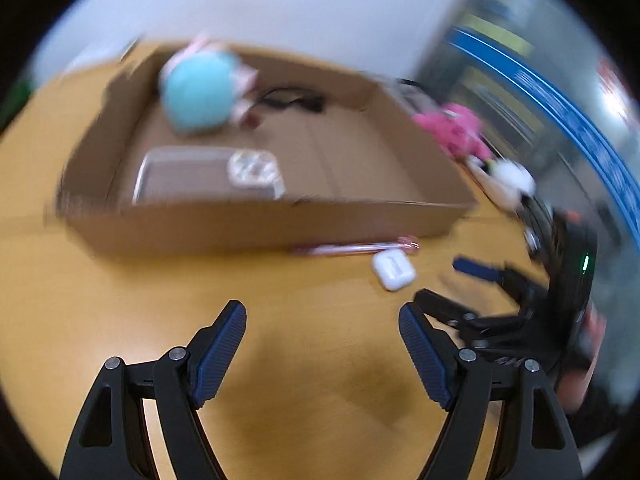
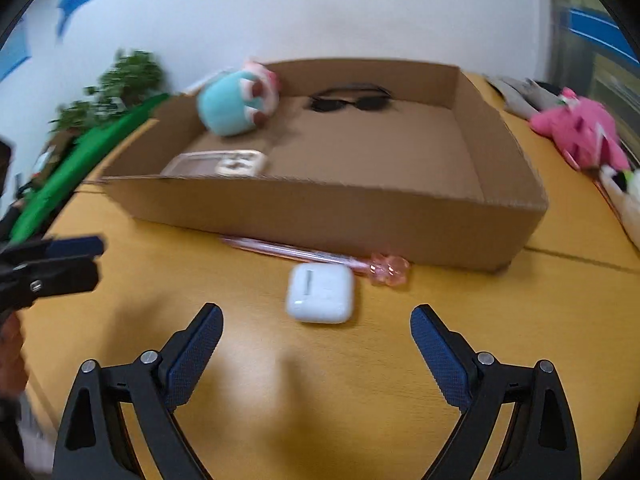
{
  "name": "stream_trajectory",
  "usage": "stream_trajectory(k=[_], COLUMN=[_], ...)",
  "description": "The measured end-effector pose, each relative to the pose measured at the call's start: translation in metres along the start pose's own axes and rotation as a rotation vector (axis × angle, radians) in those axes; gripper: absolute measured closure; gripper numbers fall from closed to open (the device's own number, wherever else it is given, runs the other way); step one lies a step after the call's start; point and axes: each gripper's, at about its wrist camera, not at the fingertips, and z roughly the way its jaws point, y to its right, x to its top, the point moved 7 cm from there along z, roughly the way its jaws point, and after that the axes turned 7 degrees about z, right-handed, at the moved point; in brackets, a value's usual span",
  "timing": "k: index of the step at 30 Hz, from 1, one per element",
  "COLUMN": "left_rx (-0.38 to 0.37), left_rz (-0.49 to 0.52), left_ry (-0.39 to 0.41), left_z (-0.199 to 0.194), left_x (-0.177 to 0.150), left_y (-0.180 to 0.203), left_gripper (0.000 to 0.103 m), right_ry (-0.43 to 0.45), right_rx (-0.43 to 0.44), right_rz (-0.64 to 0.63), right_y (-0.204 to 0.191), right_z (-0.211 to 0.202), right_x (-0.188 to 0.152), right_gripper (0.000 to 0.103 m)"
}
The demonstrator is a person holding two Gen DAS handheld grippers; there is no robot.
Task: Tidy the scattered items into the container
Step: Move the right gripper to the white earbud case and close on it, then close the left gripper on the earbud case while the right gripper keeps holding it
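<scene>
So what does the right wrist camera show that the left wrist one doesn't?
Only the right wrist view: a green plant by the wall, the sunglasses clearly readable in the box, and the left gripper at its left edge.
Only the left wrist view: the right gripper entering from the right side.
Both: the cardboard box holding a teal plush, the white earbud case, the pink pen and a pink plush outside it.

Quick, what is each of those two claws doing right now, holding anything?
Left gripper: open, holding nothing, above bare table.
Right gripper: open, holding nothing; the white earbud case lies just ahead of its fingers, untouched.
</scene>
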Motion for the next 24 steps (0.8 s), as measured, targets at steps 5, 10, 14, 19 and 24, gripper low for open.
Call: stream_trajectory(k=[5,10,14,19,24], left_rx=[0.029,-0.007,-0.029,-0.113,-0.286], left_rz=[-0.080,-0.088,-0.075,-0.067,-0.069], left_ry=[-0.054,-0.048,-0.069,-0.126,-0.209], left_z=[0.012,0.012,0.019,0.036,0.058], left_x=[-0.017,-0.019,-0.019,-0.019,-0.015], left_y=[-0.009,-0.007,-0.002,0.012,0.040], left_gripper=[0.024,0.024,0.024,0.024,0.025], right_ry=[-0.039,-0.036,-0.027,-0.040,-0.003], right_rx=[-0.056,-0.093,-0.079,0.004,0.152], right_rz=[-0.001,-0.016,-0.032,-0.017,-0.029], right_y=[-0.005,-0.002,-0.001,-0.006,-0.024], right_z=[0.026,0.025,0.018,0.003,-0.031], right_x=[-0.004,-0.004,-0.011,-0.026,-0.033], right_gripper=[0.036,0.055,0.055,0.056,0.056])
